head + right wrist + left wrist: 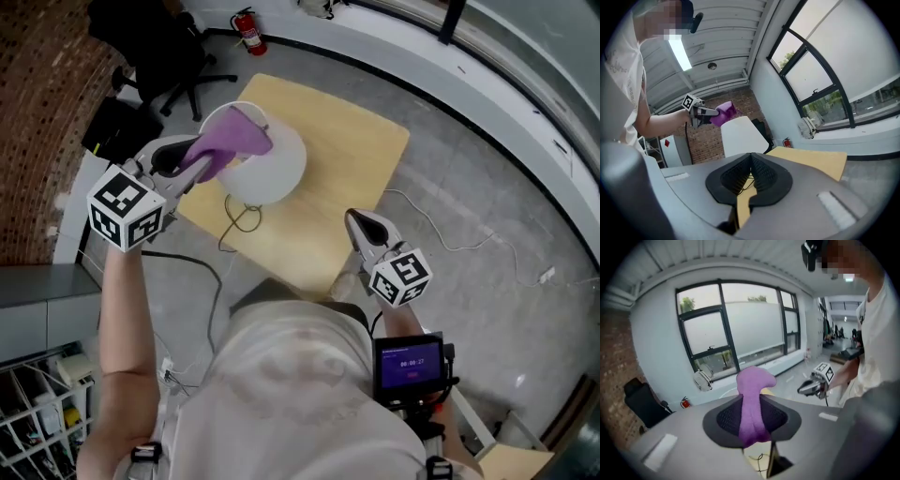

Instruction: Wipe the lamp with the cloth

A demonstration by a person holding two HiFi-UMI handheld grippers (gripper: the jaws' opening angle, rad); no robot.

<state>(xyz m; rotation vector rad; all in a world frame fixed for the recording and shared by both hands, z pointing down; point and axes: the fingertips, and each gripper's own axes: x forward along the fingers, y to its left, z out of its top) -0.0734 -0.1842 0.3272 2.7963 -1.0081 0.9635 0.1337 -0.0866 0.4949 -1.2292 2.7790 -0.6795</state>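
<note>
L gripper (200,169) jaws clamp purple cloth (236,138) at top of lamp (274,169) — left corner of counter (352,155). R gripper (360,228) jaws closed, empty.

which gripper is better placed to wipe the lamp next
Left. The left gripper grips the purple cloth right by the lamp top; the right gripper is shut, empty and apart from it.
</note>
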